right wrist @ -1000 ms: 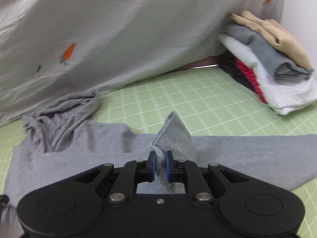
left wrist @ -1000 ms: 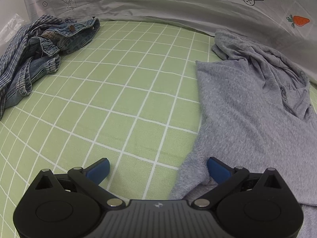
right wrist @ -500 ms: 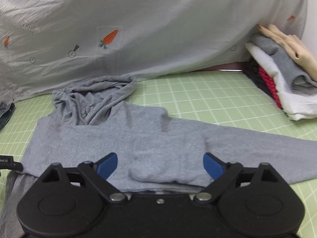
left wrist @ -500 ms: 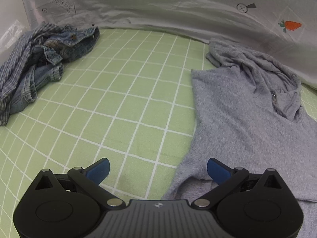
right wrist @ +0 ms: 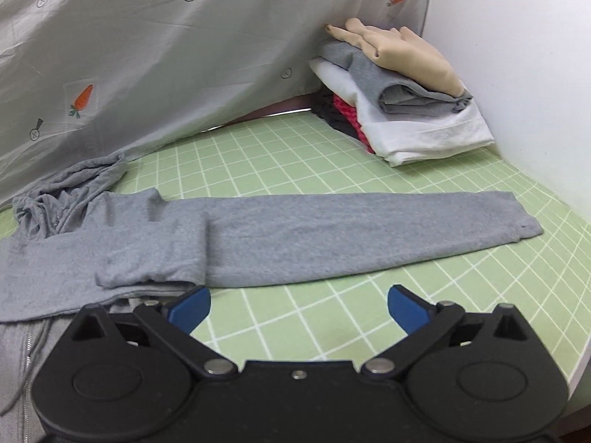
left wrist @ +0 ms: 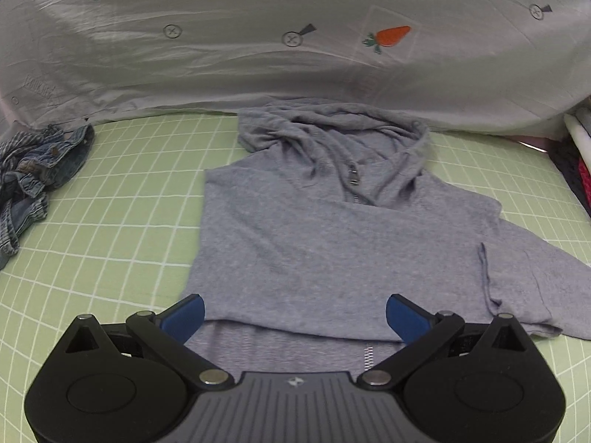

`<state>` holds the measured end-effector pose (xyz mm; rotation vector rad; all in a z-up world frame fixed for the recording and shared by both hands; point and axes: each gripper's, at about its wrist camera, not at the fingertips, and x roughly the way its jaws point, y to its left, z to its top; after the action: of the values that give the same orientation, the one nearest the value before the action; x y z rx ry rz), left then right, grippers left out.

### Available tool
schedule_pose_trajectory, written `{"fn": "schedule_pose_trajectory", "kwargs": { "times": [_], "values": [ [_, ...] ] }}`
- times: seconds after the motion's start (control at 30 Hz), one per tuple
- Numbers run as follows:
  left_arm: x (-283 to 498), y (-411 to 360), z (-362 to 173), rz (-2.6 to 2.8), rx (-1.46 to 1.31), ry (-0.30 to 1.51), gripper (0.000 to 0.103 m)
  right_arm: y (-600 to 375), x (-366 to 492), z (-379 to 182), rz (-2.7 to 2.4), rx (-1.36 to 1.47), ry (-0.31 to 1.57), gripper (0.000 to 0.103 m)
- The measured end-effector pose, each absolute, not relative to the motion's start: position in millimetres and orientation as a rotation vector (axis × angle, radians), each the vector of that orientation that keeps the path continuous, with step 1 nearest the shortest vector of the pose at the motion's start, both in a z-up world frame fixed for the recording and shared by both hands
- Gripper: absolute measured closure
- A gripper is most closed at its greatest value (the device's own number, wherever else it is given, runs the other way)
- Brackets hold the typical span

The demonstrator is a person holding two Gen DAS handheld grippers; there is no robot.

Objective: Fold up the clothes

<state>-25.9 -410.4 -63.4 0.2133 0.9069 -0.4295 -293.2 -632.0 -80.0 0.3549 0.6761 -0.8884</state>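
A grey zip hoodie [left wrist: 314,243] lies flat on the green grid mat [left wrist: 122,243], hood toward the back, one sleeve folded across its body. My left gripper [left wrist: 293,315] is open and empty, hovering over the hoodie's lower hem. In the right wrist view the hoodie's other sleeve [right wrist: 369,236] stretches out to the right over the mat [right wrist: 332,317]. My right gripper [right wrist: 299,308] is open and empty, just in front of that sleeve, its left finger beside the folded cuff [right wrist: 155,258].
A crumpled pile of denim and plaid clothes [left wrist: 33,170] lies at the mat's left. A stack of folded clothes [right wrist: 399,99] stands at the back right. A grey carrot-print sheet [left wrist: 295,37] hangs behind. The mat's edge curves at the right [right wrist: 576,332].
My right gripper let go of the grey sleeve cuff, opened, and swung right along the other sleeve. My left gripper, open throughout, swung right to centre over the hoodie.
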Motion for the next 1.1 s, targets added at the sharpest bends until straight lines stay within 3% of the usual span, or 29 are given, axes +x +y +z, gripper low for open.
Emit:
{"fn": "schedule_pose_trajectory", "kwargs": {
  "times": [0.23,0.33,0.47,0.67,0.73,0.77,0.8,1.1],
  "values": [
    [-25,-478,-72,-0.525,0.235,0.921,0.001,-685,-304,-93,-0.990,0.398,0.690,0.000],
    [-21,-517,-79,-0.603,0.248,0.936,0.009,-713,-297,-100,-1.036,0.415,0.700,0.000],
    [-24,-560,-91,-0.724,0.288,0.985,0.028,-747,-281,-109,-1.071,0.439,0.722,0.000],
    [-32,-588,-111,-0.812,0.340,1.028,0.069,-759,-267,-113,-1.053,0.387,0.744,0.000],
    [-35,-591,-112,-0.815,0.357,1.009,0.072,-758,-265,-117,-1.056,0.387,0.757,0.000],
    [-36,-591,-111,-0.824,0.371,0.991,0.078,-757,-265,-119,-1.056,0.391,0.764,0.000],
    [-37,-591,-110,-0.833,0.386,0.973,0.096,-756,-265,-121,-1.056,0.396,0.769,0.000],
    [-31,-556,-87,-0.846,0.300,0.945,0.099,-743,-253,-128,-1.005,0.378,0.809,0.000]
  ]
}}
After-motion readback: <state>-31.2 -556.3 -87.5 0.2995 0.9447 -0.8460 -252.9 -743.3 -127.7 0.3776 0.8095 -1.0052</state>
